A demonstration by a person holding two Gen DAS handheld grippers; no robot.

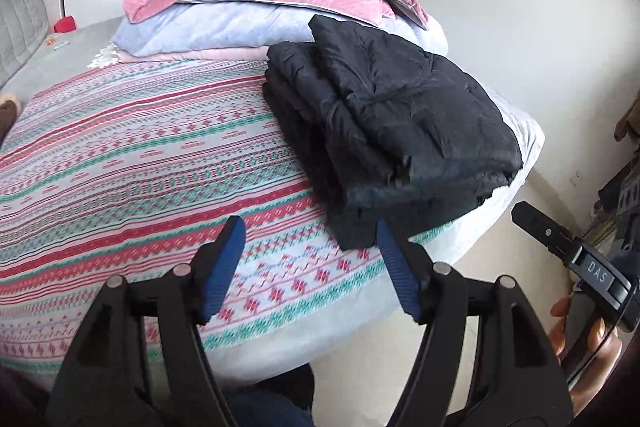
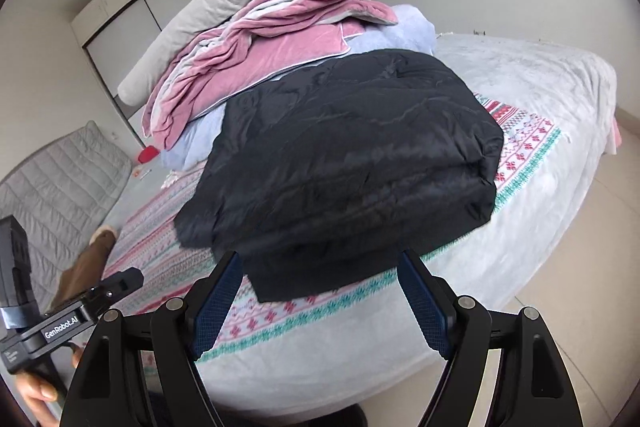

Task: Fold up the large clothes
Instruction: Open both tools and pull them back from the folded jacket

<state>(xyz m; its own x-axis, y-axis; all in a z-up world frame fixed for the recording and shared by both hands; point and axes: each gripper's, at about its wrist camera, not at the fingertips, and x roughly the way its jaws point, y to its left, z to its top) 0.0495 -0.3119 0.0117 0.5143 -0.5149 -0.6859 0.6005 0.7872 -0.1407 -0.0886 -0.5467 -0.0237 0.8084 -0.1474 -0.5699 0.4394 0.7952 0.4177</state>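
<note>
On the bed [image 1: 120, 163], the coat [image 1: 400, 131] is left folded; both tools, left [image 1: 310, 269] and right [image 2: 320, 301], are held apart, empty.

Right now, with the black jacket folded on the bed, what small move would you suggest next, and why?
Probably draw both grippers back: the black jacket already lies folded on the patterned blanket, and the left gripper and right gripper are open, holding nothing.

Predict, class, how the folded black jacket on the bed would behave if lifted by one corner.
The black jacket would probably flop and unfold: its stacked layers lie loose. Its puffy, crinkled fabric suggests it is light for its bulk. The slight sheen hints it may slide on the patterned blanket.
</note>
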